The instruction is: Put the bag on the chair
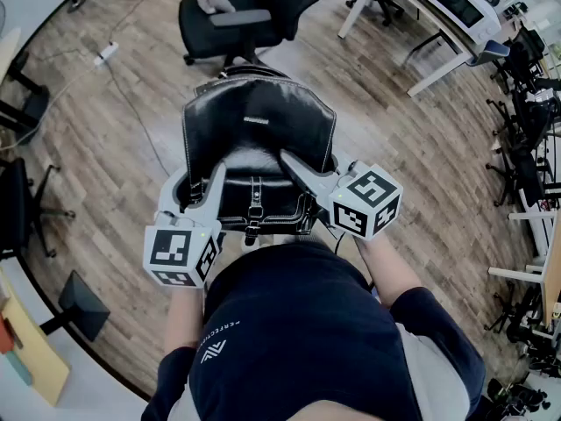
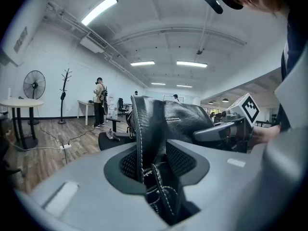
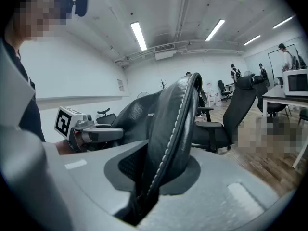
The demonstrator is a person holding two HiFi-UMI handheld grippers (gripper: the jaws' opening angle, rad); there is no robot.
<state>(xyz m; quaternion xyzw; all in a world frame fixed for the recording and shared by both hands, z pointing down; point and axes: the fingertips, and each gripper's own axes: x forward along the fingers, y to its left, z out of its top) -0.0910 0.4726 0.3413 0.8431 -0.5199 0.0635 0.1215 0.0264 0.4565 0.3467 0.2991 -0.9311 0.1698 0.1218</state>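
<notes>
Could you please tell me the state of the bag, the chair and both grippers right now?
bag: held in the air by both grippers, off the chair.
chair: upright ahead, bag not yet on it.
left gripper: shut on the bag's edge.
right gripper: shut on the bag's other edge.

**A black leather bag (image 2: 166,121) gripped at its edge by the left gripper (image 2: 156,170)**

A white-stitched edge and strap of the bag are seen pinched between the left gripper's ribbed pads, with the bag's body standing upright just beyond them. The bag's far side is met by the right gripper (image 2: 204,134), whose marker cube is seen at the right. Behind the bag, a black office chair (image 2: 103,141) is seen on the wooden floor. A standing fan (image 2: 34,84), a coat rack (image 2: 65,93) and a standing person (image 2: 99,102) are seen further back.
</notes>
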